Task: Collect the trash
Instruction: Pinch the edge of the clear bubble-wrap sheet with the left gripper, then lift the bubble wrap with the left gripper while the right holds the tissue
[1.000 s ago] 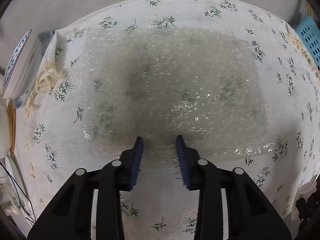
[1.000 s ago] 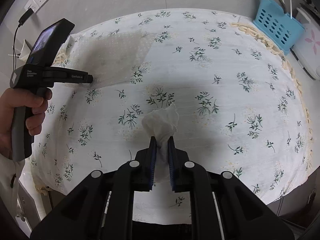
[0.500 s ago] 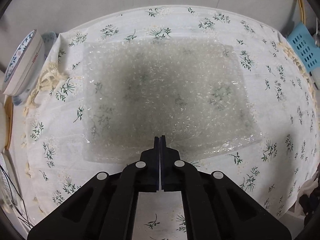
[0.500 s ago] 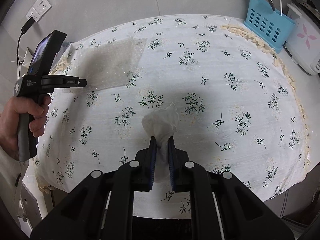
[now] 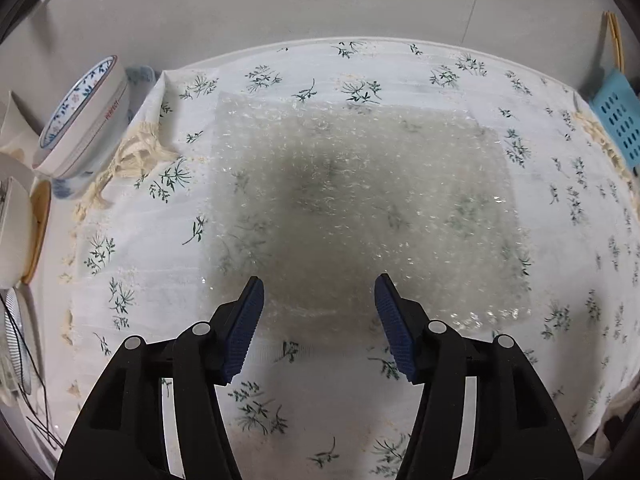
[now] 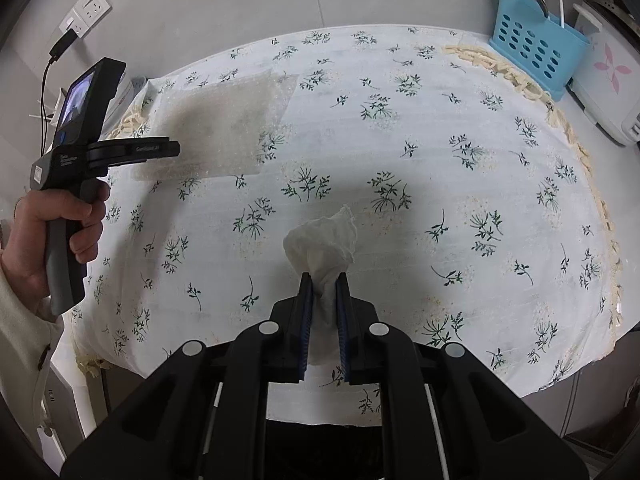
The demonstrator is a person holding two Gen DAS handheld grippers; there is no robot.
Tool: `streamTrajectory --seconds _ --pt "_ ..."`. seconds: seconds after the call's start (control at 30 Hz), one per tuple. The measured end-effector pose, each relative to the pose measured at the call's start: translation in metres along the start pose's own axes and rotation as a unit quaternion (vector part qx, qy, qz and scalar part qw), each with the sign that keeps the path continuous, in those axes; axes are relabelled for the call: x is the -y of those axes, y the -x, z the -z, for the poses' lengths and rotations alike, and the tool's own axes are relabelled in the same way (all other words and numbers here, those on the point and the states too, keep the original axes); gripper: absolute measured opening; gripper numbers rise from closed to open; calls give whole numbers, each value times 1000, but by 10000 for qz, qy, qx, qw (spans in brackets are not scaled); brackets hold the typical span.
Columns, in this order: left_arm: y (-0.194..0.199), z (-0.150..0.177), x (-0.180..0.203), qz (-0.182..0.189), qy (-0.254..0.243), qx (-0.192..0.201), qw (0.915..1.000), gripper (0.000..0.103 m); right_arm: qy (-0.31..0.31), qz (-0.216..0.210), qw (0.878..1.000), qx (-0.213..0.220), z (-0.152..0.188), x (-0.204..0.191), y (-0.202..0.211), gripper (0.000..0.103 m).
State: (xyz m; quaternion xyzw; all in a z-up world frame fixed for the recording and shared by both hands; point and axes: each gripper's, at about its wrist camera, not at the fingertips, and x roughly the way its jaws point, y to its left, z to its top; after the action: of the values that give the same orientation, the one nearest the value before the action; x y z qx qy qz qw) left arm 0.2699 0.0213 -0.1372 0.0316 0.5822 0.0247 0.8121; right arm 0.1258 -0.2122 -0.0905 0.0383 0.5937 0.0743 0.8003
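Note:
A clear sheet of bubble wrap (image 5: 360, 208) lies flat on the floral tablecloth (image 5: 320, 392); it also shows in the right wrist view (image 6: 224, 128) at the table's far left. My left gripper (image 5: 319, 292) is open and empty, its tips over the sheet's near edge, held above it. It also shows in the right wrist view (image 6: 172, 150), in the person's hand at the left. My right gripper (image 6: 323, 280) is shut on a crumpled white tissue (image 6: 324, 240) and holds it above the cloth near the table's front.
A patterned bowl (image 5: 80, 116) leans at the table's left end beside other dishes (image 5: 16, 232). A blue perforated basket (image 6: 536, 44) with utensils stands at the far right corner, a white appliance (image 6: 608, 80) beside it. A wall runs behind the table.
My left gripper shut half a second ago and has now opened wide, pulled back and higher over the bubble wrap's near edge. The right gripper has risen slightly, still holding the tissue.

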Motion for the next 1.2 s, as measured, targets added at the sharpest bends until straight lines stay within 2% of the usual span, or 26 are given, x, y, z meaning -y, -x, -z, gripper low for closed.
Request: streamTrajectory --seconds 0.1,0.23,0.3,0.37,0.43,0.5,0.6,0.83,1.2 --pt "-15 -1 -2 150 119 -261 9995 56 -16 19 10000 -33 1 1 -2 11" --pt "-18 -3 -2 153 58 -379 9991 54 -22 38 10000 -20 0 3 0 11" --pt "-20 -8 -1 218 97 -560 9981 46 -29 45 10000 -17 -2 4 0 11" --pt "-23 -13 2 198 66 -675 9975 43 -48 45 10000 -7 -3 4 0 11" --pt "-23 -16 4 218 1 -711 9972 34 -61 45 10000 4 -4 5 1 11" --pt "-27 -22 9 239 -56 -725 9971 21 -78 39 10000 0 -3 5 0 11" --pt "-25 -25 11 279 -117 -688 9972 13 -79 41 10000 -10 -3 5 -1 11" --pt "9 -14 -3 438 82 -267 9986 11 -54 21 10000 -13 -1 6 -1 11" --pt "57 25 -20 753 212 2 9969 11 -5 -46 10000 66 3 3 5 11"
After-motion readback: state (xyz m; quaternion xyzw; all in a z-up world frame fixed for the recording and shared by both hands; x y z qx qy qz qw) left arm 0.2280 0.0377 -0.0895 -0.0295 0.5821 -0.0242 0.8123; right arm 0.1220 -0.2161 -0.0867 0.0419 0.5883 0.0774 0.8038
